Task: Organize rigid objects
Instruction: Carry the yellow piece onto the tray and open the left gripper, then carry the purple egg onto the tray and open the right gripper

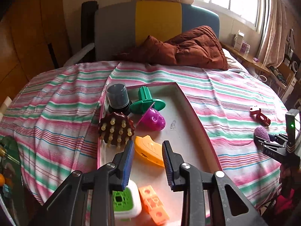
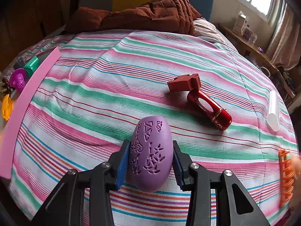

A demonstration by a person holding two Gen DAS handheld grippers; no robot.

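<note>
Right gripper [image 2: 150,162] clenched on purple egg [image 2: 150,156]; left gripper [image 1: 148,162] released (seemingly empty) over tray [image 1: 190,101].

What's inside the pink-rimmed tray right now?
In the pink-rimmed tray: dark capped jar, green flanged spool, magenta perforated shell, brown pegged brush, orange wedge, green-white box, orange block. The left gripper hides the near floor.

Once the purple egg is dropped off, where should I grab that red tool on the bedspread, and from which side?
Take the red tool by its glossy cylindrical body, around the oval cut-out, not the blocky matte head. It lies flat and diagonal on the striped bedspread, so come from above with the jaws across its width. The right gripper is nearest but currently holds the purple egg.
</note>
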